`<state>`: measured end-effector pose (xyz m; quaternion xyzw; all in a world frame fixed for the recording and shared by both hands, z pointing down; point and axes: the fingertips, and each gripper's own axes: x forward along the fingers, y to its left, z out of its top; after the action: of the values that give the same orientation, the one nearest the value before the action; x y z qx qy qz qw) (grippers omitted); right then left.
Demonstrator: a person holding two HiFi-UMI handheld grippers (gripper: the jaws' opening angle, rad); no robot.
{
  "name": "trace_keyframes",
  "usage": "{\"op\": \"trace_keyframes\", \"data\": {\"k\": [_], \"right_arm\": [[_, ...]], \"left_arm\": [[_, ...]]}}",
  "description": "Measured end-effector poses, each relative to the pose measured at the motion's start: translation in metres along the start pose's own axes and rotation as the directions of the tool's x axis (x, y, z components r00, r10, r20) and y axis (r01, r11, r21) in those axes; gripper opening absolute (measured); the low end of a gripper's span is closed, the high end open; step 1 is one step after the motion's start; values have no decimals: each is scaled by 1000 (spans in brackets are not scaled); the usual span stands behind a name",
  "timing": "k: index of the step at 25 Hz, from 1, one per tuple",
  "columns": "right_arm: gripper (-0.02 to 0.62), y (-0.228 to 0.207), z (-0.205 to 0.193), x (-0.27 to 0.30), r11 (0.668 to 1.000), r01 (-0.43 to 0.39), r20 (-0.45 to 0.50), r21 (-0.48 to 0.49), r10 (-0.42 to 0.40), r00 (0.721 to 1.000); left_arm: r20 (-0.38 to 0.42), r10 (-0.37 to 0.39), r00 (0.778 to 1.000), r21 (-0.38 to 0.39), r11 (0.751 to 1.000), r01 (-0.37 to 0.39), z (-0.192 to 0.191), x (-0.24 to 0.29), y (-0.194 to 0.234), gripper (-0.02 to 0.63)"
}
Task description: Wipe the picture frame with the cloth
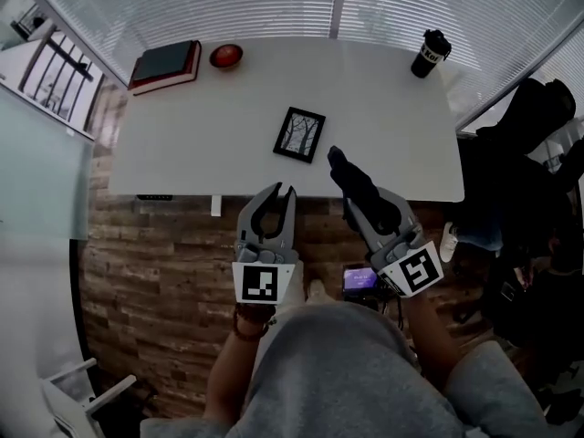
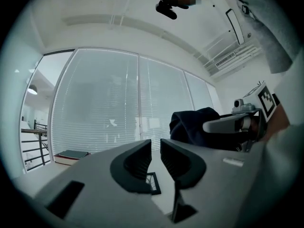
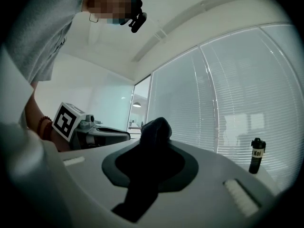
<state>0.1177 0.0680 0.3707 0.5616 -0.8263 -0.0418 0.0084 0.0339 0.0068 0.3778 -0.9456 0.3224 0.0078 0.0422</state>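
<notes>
A small black picture frame [image 1: 299, 134] lies flat near the middle of the white table [image 1: 182, 144]. In the left gripper view the frame [image 2: 153, 182] shows just below the jaws. Both grippers are held short of the table's near edge, above the wooden floor. My left gripper [image 1: 282, 191] [image 2: 156, 148] points level at the frame; its jaws stand a narrow gap apart with nothing between them. To its right, my right gripper [image 1: 365, 199] [image 3: 151, 151] is shut on a dark cloth [image 1: 349, 173] [image 3: 154, 132], which sticks out past the fingertips and hides them.
On the table's far side are a dark book [image 1: 165, 65] and a red bowl [image 1: 225, 56] at the left, and a black tumbler [image 1: 431, 54] [image 3: 256, 156] at the right corner. A dark chair with clothes [image 1: 538, 153] stands right of the table. Window blinds run behind.
</notes>
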Motion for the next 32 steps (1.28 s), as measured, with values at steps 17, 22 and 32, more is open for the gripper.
{"op": "trace_keyframes", "data": {"k": [17, 22, 32], "right_arm": [[71, 29, -17, -79, 999, -18, 15, 38, 17, 1000], [64, 30, -17, -87, 1000, -22, 6, 11, 22, 1000], [63, 21, -14, -100, 1000, -8, 24, 19, 7, 1000]], "left_arm": [[-46, 46, 998, 23, 999, -45, -10, -47, -58, 23], [-32, 27, 999, 74, 997, -25, -8, -49, -67, 23], [-49, 29, 998, 52, 998, -26, -11, -45, -85, 23]]}}
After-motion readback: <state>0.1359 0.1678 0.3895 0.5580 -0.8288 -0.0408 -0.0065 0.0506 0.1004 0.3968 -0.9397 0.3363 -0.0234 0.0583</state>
